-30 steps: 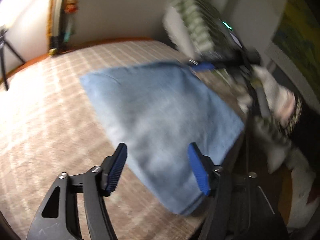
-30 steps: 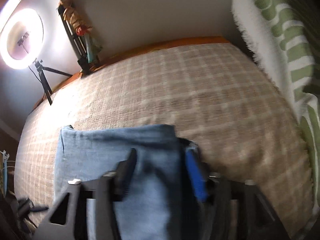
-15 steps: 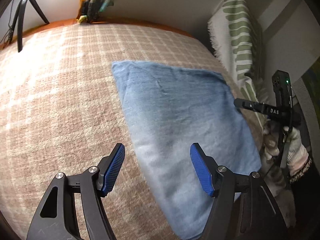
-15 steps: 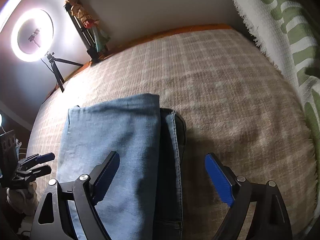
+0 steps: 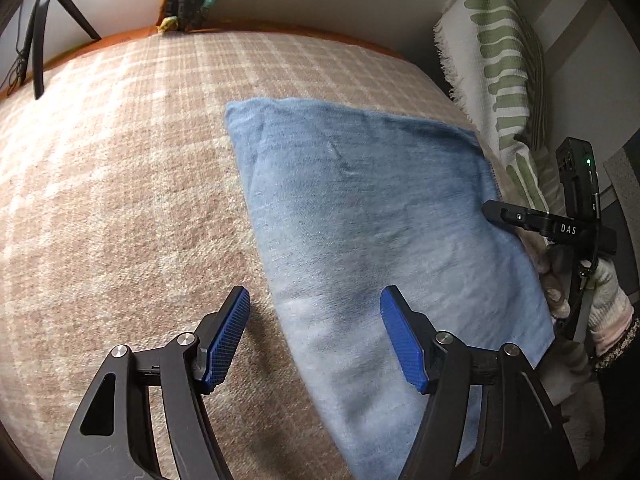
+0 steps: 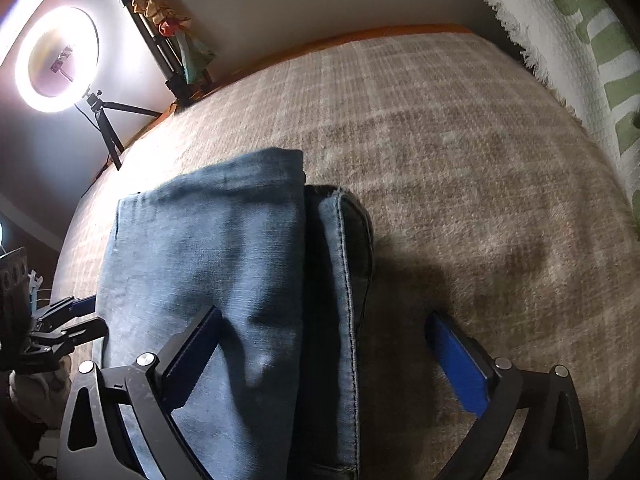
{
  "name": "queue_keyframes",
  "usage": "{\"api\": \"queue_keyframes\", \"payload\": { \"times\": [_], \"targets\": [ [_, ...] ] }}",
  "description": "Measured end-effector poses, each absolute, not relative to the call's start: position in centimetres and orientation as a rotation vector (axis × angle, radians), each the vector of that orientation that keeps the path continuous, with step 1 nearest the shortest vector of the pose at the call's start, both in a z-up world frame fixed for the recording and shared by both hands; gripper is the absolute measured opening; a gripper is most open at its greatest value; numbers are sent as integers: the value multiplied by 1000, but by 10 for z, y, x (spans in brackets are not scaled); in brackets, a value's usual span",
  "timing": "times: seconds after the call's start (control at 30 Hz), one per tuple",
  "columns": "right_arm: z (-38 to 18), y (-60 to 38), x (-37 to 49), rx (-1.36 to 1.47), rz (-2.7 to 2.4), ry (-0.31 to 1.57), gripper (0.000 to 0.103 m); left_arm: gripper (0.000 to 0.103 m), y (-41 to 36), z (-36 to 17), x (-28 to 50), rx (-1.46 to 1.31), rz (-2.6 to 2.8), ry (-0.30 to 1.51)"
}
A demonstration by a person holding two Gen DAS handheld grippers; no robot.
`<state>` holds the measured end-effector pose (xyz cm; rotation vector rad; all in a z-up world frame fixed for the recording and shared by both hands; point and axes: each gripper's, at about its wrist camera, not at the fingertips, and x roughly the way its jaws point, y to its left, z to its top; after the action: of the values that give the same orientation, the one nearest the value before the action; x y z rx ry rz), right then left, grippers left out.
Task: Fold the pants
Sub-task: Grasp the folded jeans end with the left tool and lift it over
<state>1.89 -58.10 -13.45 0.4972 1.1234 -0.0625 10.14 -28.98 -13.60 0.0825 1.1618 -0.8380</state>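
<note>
The blue denim pants (image 5: pixel 380 220) lie folded into a flat rectangle on the beige checked bedspread (image 5: pixel 120 200). In the right wrist view the pants (image 6: pixel 224 272) show stacked layers with a stitched edge on their right side. My left gripper (image 5: pixel 316 332) is open and empty, just above the near left edge of the pants. My right gripper (image 6: pixel 324 356) is open and empty, straddling the stitched edge. The right gripper also shows in the left wrist view (image 5: pixel 548 228) at the pants' right edge, and the left one in the right wrist view (image 6: pixel 60 328).
A white and green patterned blanket (image 5: pixel 496 60) hangs at the bed's right side. A lit ring light on a tripod (image 6: pixel 56 60) stands beyond the far edge, beside a dark stand with colourful items (image 6: pixel 172 44). The bedspread (image 6: pixel 460 160) stretches to the right.
My right gripper opened and let go of the folded pants, which now lie flat. My left gripper swung round toward the pants and stayed open.
</note>
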Motion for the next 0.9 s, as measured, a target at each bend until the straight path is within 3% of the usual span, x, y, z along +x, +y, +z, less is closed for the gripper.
{"api": "queue_keyframes", "payload": {
  "times": [0.27,0.33,0.43,0.47,0.5,0.53,0.57,0.63,0.7,0.9],
  "targets": [
    [-137,-578,19,480,8,1100,101,72,-292,-140,107,17,-880,1144],
    [-136,-574,20,480,43,1095,94,72,-290,-141,112,-31,-892,1149],
    [-135,-566,19,519,82,1076,66,70,-289,-144,117,-95,-919,1160],
    [-136,-563,20,560,95,1085,52,65,-292,-144,118,-100,-930,1157],
    [-135,-561,20,556,77,1081,50,57,-294,-145,117,-94,-932,1151],
    [-133,-557,20,542,58,1077,48,42,-297,-145,117,-89,-935,1149],
    [-129,-555,19,524,44,1070,39,33,-298,-145,117,-98,-938,1145],
    [-120,-555,16,528,20,1051,26,25,-298,-143,116,-102,-945,1137],
    [-111,-556,13,529,13,1029,20,21,-299,-139,114,-99,-952,1120],
    [-78,-543,9,443,-32,981,16,15,-298,-118,111,-73,-980,1046]
  ]
}}
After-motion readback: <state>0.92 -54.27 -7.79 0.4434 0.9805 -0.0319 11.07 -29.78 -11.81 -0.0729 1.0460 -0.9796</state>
